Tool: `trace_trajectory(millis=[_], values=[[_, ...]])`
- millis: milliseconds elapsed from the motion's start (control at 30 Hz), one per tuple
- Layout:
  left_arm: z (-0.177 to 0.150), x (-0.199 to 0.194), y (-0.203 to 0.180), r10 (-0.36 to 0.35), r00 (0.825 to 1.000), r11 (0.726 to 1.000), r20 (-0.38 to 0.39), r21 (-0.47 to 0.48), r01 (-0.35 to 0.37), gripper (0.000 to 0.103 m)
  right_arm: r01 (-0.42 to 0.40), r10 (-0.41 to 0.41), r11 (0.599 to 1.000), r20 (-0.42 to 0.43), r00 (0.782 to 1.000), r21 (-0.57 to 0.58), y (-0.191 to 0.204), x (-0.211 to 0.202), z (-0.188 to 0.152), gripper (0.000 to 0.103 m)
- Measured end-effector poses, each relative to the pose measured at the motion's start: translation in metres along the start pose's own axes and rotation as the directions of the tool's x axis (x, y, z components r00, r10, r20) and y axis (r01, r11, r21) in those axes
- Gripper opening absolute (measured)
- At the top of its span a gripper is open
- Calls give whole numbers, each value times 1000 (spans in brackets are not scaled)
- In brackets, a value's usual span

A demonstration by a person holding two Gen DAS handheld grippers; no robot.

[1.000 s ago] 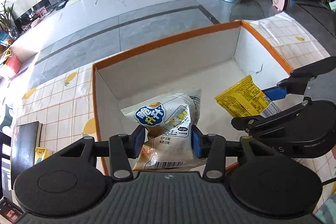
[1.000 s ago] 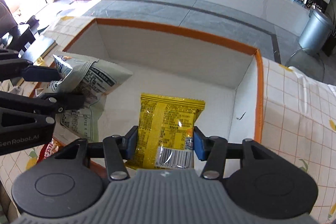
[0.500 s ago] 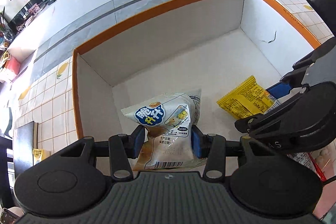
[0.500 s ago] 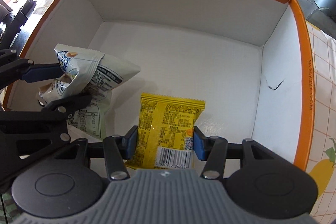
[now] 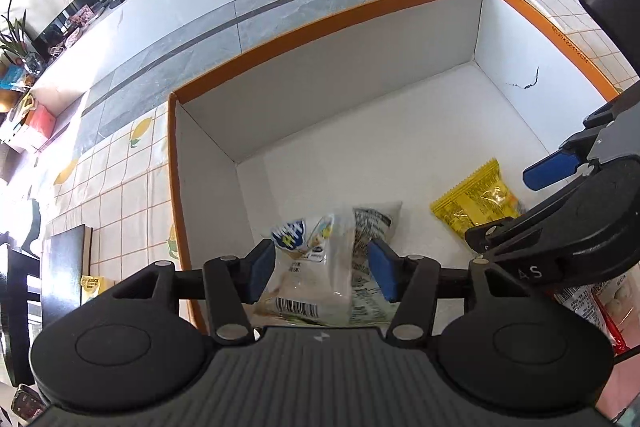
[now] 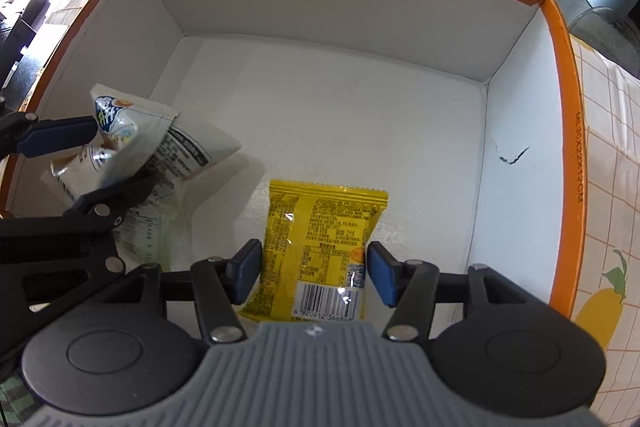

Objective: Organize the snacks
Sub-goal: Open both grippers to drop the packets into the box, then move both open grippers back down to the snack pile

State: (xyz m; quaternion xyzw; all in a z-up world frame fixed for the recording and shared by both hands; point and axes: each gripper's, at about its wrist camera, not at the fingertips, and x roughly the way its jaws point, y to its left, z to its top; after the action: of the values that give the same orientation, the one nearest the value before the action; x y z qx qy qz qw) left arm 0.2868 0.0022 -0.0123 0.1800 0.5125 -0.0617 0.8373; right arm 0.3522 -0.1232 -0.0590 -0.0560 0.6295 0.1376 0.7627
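Tongs of both hands have just been opening inside the orange-rimmed box point(image 6: 560, 75). Left tongs point(image 5: 322, 269) straddle the white snack bag point(image 5: 316, 267) — pads apart from it. Right tongs point(image 6: 312, 273) stand loose around the yellow packet point(image 6: 320, 239) — it lies on the box floor.

"ML30X22X12CM" on the box rim point(image 6: 577, 155)

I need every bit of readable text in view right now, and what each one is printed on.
"ML30X22X12CM": orange rim of the box.
"6 920912 3668": under the barcode on the yellow snack packet; last digits cut off.
"AS": side of the right tongs in the left wrist view; the rest is hidden.
White snack packet: blue Chinese logo and small print, too blurred to read.
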Motion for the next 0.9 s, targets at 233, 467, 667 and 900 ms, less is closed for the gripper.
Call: trace_trajectory(millis=[233, 467, 667, 900], values=[[-3, -32, 7, 12, 998, 999, 61, -43, -9, 76, 16, -17, 1000, 49, 999, 26, 2, -35, -4, 70], [-14, -76, 6, 8, 993, 998, 120, -68, 1, 76, 24, -29, 999, 162, 986, 36, 5, -81, -26, 72], [-33, -113, -1, -19, 985, 996, 171, -79, 33, 82, 18, -25, 999, 269, 963, 27, 12, -115, -69, 75], [-74, -139, -11, -99, 968, 986, 229, -105, 126, 82, -2, -21, 998, 384, 923, 60, 7, -144, -147, 81]])
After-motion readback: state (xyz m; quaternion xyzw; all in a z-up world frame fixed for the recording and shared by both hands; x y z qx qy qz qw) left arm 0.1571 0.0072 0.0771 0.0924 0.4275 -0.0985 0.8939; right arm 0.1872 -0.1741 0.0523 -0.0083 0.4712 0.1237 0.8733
